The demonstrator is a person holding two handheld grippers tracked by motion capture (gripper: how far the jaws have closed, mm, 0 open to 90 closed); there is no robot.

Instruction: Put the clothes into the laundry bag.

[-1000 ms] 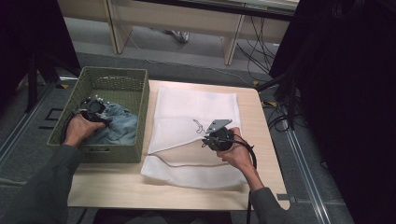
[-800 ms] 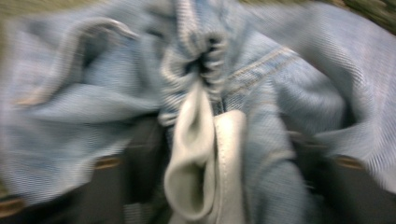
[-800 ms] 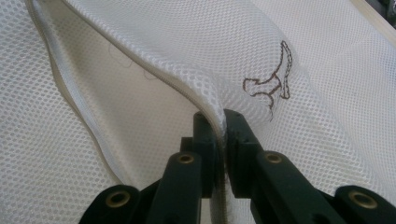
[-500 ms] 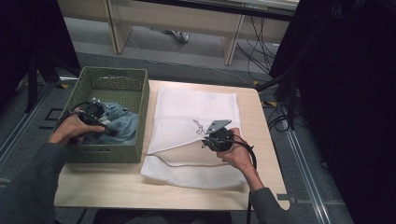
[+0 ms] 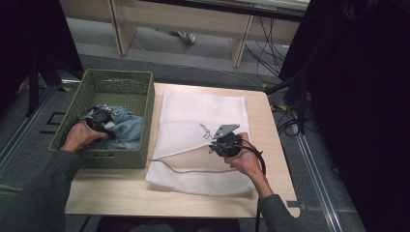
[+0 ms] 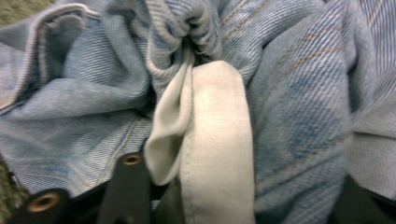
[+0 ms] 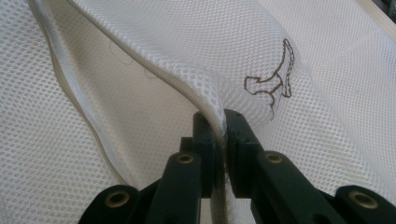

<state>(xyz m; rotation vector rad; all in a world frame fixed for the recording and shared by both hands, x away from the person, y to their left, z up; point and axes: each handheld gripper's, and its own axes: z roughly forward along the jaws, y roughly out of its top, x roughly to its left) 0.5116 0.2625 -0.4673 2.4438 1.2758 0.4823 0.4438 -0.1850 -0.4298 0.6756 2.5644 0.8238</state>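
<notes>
The right gripper (image 7: 219,122), at the near middle of the table, pinches the upper layer of a white mesh laundry bag with a zipped edge (image 5: 203,121) flat between its closed black jaws, holding the mouth raised; a small brown embroidered figure (image 7: 273,79) lies just right of the pinch. The left gripper (image 5: 101,116) sits at the left inside a green woven rectangular basket (image 5: 121,77), where its jaws have just been closing on a crumpled pale-blue denim garment (image 6: 299,107), a fold of denim and its off-white pocket lining (image 6: 215,140) between them; the grasp appears made but shallow. Probable faults: the bunched denim may slide out of so small a bite when lifted, since the fabric is heavy and loosely heaped; the open-weave mesh, thin and slippery, may slip from the right jaws and let the mouth fall shut; trailing denim may catch on the basket's rim. The denim is twilled, with orange-tan stitching; the mesh is honeycombed and limp; the wooden tabletop (image 5: 111,193) is pale and smooth.
</notes>
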